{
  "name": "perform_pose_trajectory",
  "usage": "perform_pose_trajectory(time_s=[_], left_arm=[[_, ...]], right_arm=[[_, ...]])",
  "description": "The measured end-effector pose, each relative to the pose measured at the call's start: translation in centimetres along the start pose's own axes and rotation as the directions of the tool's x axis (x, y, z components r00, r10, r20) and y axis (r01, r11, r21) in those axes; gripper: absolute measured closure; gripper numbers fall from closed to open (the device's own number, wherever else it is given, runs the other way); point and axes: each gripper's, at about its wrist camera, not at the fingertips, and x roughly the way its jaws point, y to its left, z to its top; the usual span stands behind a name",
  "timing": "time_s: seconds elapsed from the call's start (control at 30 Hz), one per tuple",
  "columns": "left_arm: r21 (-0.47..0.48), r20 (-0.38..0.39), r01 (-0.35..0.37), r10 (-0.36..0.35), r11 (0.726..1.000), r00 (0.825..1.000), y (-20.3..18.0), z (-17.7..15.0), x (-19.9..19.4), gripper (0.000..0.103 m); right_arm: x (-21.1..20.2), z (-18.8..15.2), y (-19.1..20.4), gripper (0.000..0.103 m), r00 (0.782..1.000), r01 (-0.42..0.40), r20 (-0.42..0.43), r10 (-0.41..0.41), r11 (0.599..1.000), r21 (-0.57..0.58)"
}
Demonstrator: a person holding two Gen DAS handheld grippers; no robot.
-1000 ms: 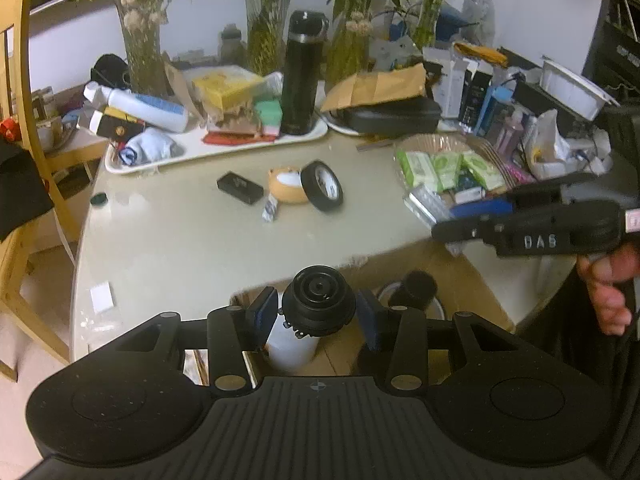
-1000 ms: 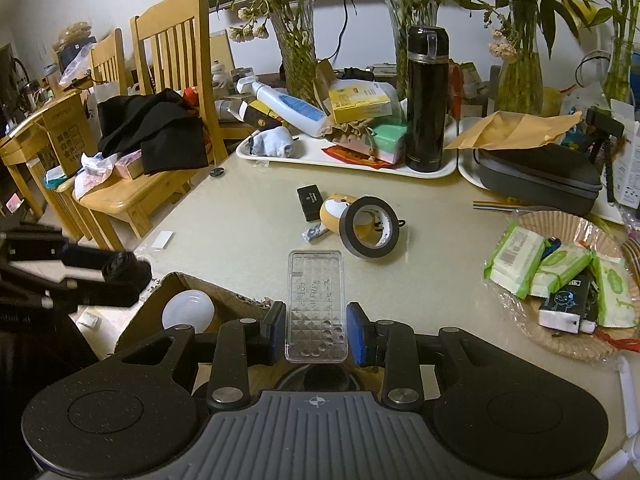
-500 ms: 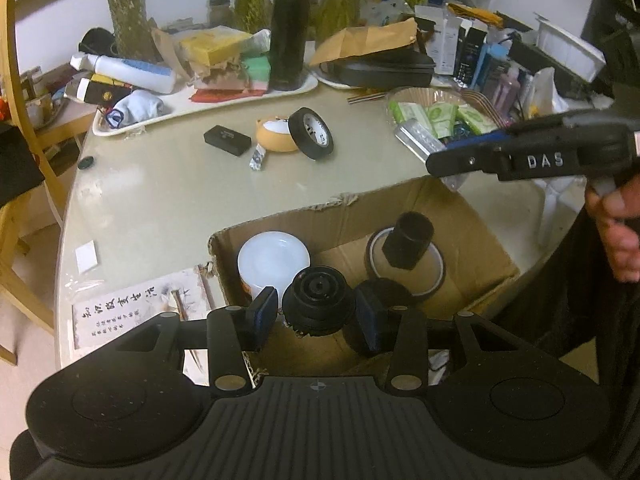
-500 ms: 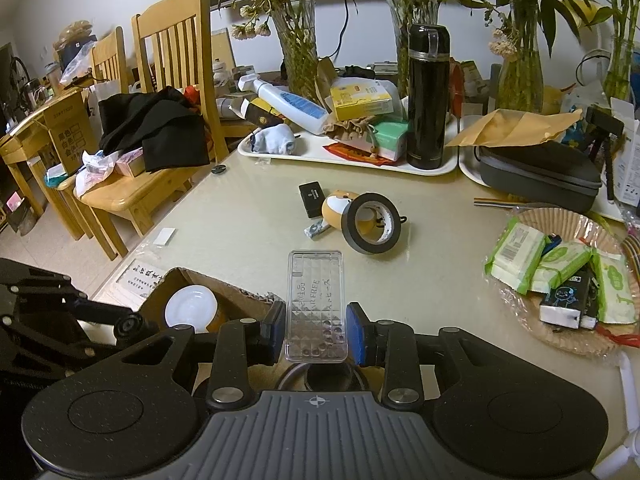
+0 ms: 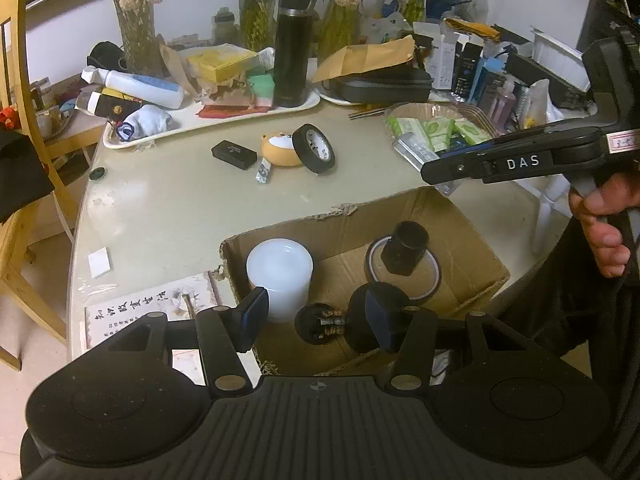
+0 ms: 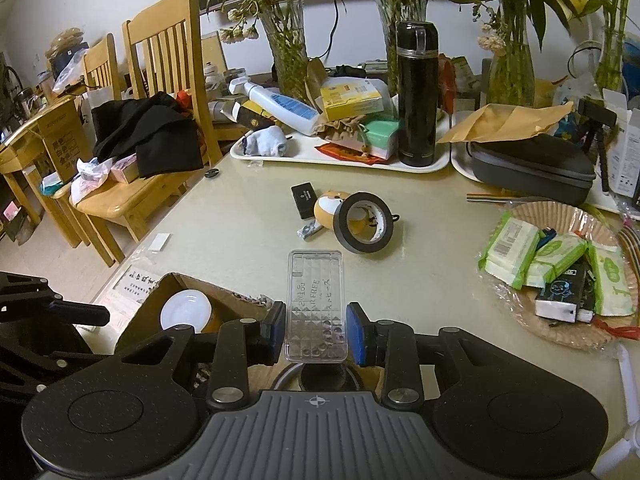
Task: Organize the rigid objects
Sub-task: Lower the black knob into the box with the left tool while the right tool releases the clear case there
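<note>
Over an open cardboard box (image 5: 360, 216) at the table's near edge, my left gripper (image 5: 318, 316) has its jaws opening, with nothing pressed between the blue pads. Below them a black round knob (image 5: 320, 325) lies on the box floor. The box also holds a white jar (image 5: 279, 272), a black cylinder (image 5: 404, 246) standing in a tape ring, and another dark round piece half hidden by the right pad. My right gripper (image 6: 316, 332) is shut on a clear plastic case (image 6: 316, 300), held above the box's right side; its fingers (image 5: 460, 168) show in the left wrist view.
On the table lie a black tape roll (image 5: 314, 148), an orange round toy (image 5: 280, 150) and a small black box (image 5: 234, 154). Behind them is a white tray (image 5: 168, 130) with a black flask (image 5: 292, 46). A basket (image 6: 560, 216) of green packets sits right, wooden chairs (image 6: 160, 60) left.
The left gripper came down over the box, its jaws spread, and the black knob dropped from them onto the box floor. The right gripper kept still with the clear case.
</note>
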Motion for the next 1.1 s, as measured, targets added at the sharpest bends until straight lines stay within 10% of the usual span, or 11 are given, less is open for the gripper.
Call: perform_pose_trajectory(time_s=[1.1], left_arm=[[-0.04,0.051,0.065,-0.062,0.997,0.997,0.2,0.4,-0.6,0.05]], right_arm=[[0.4,-0.2,1.1,0.067,0.997,-0.067,-0.04,0.065,0.996,-0.058]])
